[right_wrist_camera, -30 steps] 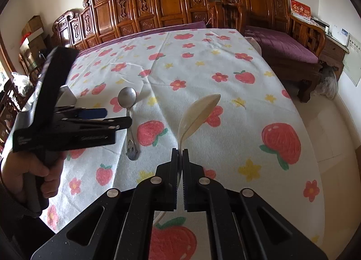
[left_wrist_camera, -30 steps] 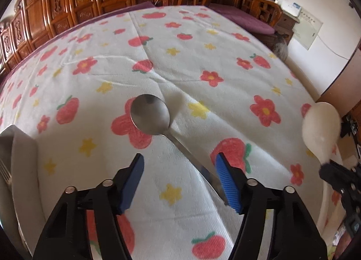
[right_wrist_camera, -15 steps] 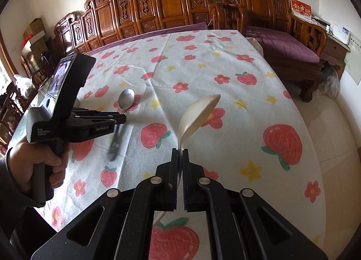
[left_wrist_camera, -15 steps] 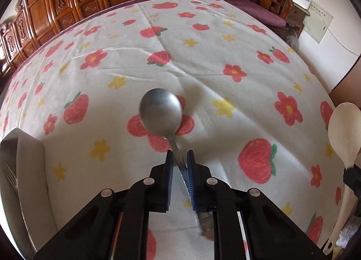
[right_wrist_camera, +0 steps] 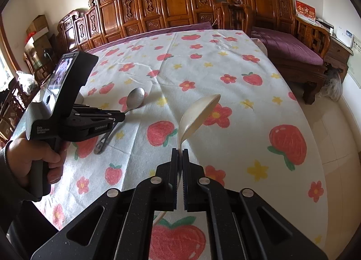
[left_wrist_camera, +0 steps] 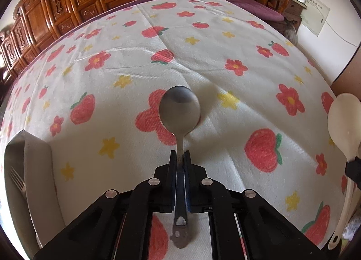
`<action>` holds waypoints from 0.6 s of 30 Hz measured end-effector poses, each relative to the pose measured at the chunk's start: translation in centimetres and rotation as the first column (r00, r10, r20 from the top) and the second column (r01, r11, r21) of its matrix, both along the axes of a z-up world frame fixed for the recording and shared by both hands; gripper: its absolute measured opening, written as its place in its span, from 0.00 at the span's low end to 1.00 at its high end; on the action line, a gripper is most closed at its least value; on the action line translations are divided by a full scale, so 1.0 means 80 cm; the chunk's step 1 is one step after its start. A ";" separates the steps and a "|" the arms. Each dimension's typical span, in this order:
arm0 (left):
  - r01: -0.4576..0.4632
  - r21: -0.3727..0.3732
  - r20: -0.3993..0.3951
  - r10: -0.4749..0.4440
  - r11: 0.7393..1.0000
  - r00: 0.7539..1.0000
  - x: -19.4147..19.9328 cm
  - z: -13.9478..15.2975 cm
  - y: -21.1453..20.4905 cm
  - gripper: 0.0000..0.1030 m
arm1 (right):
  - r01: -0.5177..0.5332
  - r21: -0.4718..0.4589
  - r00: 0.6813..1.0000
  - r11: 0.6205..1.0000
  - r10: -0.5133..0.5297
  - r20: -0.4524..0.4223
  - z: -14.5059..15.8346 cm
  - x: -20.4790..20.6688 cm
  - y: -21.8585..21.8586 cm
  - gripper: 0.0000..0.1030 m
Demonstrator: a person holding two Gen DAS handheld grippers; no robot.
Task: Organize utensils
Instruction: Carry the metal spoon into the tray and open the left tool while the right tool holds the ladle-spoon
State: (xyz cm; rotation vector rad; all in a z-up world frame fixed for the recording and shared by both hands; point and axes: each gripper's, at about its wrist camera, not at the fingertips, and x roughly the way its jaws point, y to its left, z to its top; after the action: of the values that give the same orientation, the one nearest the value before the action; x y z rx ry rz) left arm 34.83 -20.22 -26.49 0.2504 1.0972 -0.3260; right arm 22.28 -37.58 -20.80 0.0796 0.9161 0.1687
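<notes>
At far left, fork [left_wrist_camera: 17,183] cut off, both jaws pinching spoons.

A white tablecloth [left_wrist_camera: 140,63] is printed with red strawberries, red flowers and yellow stars. At centre frame a grey metal spoon [left_wrist_camera: 179,111] is seen; at the right edge, a cream plastic spoon [left_wrist_camera: 344,122]. Carved brown wooden chairs [right_wrist_camera: 180,12] are seen along the top.

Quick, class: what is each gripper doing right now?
Left gripper: shut on the metal spoon.
Right gripper: shut on the white spoon.
</notes>
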 end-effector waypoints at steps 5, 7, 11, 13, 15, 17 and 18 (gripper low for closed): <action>0.013 -0.002 0.036 -0.013 1.000 0.999 -0.015 0.018 0.010 0.05 | -0.019 0.000 1.000 1.000 0.019 0.013 0.007 -0.001 0.008 0.05; 0.016 -0.007 0.053 -0.016 1.000 0.998 -0.022 0.029 0.015 0.05 | -0.029 -0.003 0.999 1.000 0.030 0.022 0.010 -0.003 0.013 0.05; 0.018 -0.013 0.083 -0.017 1.000 0.996 -0.034 0.052 0.023 0.05 | -0.067 -0.018 0.997 0.998 0.068 0.040 0.019 -0.005 0.028 0.05; 0.016 -0.017 0.096 -0.014 1.000 0.995 -0.040 0.065 0.029 0.05 | -0.082 -0.031 0.995 0.996 0.084 0.052 0.025 -0.007 0.035 0.05; 0.017 -0.016 0.116 -0.015 1.000 0.993 -0.047 0.079 0.036 0.05 | -0.092 -0.039 0.993 0.995 0.095 0.064 0.032 -0.008 0.041 0.05; 0.018 -0.022 0.131 -0.015 1.000 0.991 -0.053 0.092 0.045 0.05 | -0.099 -0.046 0.992 0.994 0.102 0.073 0.039 -0.010 0.047 0.05; 0.017 -0.024 0.138 -0.014 1.000 0.990 -0.055 0.097 0.048 0.05 | -0.103 -0.050 0.991 0.993 0.106 0.078 0.043 -0.010 0.050 0.05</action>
State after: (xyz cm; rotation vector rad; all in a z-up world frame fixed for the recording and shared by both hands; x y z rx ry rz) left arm 30.45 -16.37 -18.70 0.2556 0.9550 -0.3311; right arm 21.47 -33.56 -17.38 -0.0175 0.8438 0.2468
